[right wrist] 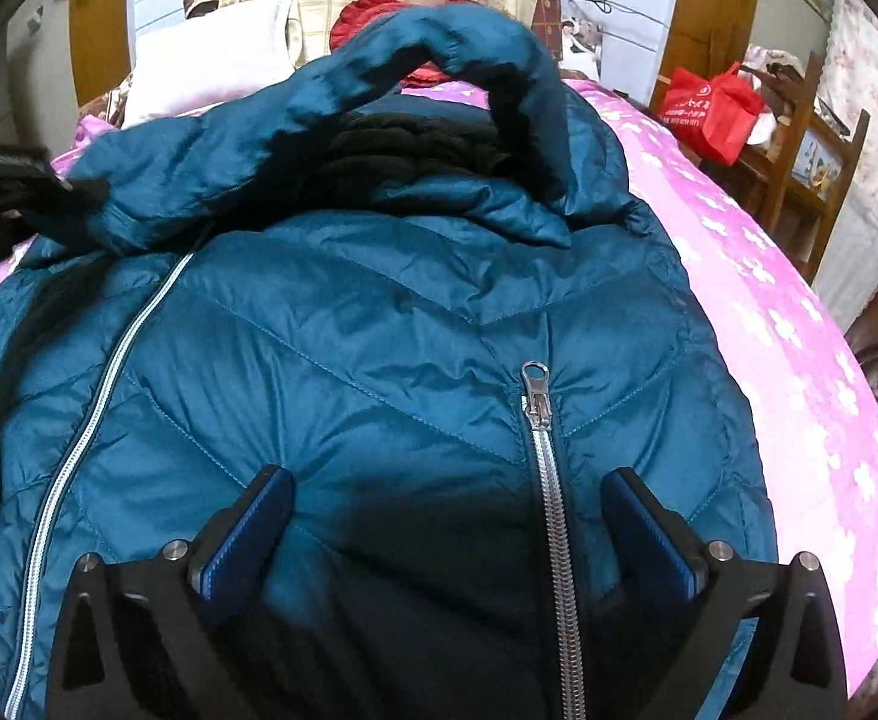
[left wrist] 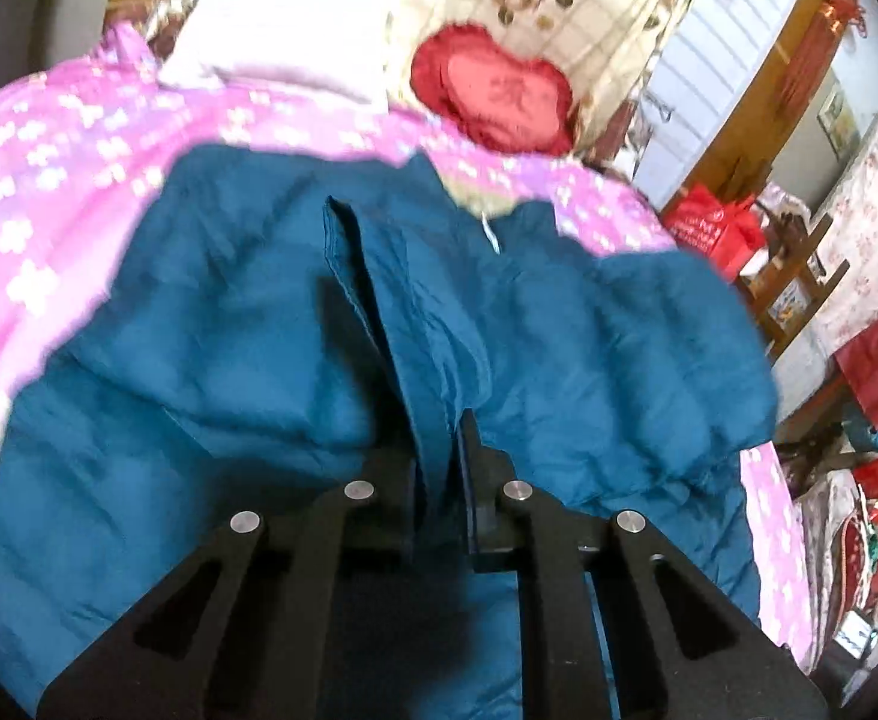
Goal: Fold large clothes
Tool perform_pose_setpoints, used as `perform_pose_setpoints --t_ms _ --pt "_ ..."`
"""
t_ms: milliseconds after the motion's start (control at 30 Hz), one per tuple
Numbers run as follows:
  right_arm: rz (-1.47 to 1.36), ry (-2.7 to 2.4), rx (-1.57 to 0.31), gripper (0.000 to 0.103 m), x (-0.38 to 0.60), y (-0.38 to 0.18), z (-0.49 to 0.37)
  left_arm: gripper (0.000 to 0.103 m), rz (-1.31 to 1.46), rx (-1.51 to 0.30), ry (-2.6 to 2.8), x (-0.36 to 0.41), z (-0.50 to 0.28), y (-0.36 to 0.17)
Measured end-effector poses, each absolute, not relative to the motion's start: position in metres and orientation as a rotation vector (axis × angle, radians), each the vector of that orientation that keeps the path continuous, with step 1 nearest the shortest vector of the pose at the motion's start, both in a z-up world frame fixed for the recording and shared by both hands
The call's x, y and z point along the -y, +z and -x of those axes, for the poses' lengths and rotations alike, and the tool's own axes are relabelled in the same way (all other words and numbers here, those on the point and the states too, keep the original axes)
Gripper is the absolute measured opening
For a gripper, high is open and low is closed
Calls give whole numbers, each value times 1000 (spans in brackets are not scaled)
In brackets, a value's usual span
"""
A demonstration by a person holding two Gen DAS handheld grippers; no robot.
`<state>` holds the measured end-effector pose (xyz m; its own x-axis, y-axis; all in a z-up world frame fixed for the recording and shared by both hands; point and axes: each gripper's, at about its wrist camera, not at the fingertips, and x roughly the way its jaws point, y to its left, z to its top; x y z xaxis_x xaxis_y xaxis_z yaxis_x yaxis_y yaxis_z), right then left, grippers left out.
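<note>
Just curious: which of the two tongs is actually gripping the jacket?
The left tongs, pinched on a fold of the teal jacket. The right tongs gape open above it.

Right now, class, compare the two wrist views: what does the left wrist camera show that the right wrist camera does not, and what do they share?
Only the left wrist view: the left gripper shut on a fold of the teal jacket, and the whole red heart cushion.

Only the right wrist view: the open right gripper above the jacket's front, the pocket zipper, the main zipper and the lifted hood.

Both: the jacket, pink floral bedspread, white pillow and red bag.
</note>
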<state>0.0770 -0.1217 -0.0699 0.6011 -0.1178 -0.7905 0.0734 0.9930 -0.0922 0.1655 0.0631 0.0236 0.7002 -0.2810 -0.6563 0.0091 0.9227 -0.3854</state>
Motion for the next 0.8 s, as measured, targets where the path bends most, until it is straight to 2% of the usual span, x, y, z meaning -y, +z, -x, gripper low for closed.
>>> perform_pose_setpoints --t_ms 167,333,433,500,567,733,800 --pt "52 -111 -920 103 121 -70 -77 10 316 -752 -88 -103 -184 43" --pt "47 -109 -920 103 122 -71 -74 12 195 -819 -43 -111 -213 25" --pt "28 -98 -924 103 124 -72 -74 21 216 -821 -26 -121 -208 19" --pt "5 -85 -929 103 127 -73 -73 39 229 -771 47 -133 -202 24" --pt "-6 -79 -933 103 129 -74 -74 44 243 -703 121 -142 -196 34" --pt "-22 -76 -946 102 132 -67 -73 46 288 -653 221 -150 -202 48" --pt "-78 -68 -867 100 140 -47 -72 46 292 -689 158 -137 -214 48"
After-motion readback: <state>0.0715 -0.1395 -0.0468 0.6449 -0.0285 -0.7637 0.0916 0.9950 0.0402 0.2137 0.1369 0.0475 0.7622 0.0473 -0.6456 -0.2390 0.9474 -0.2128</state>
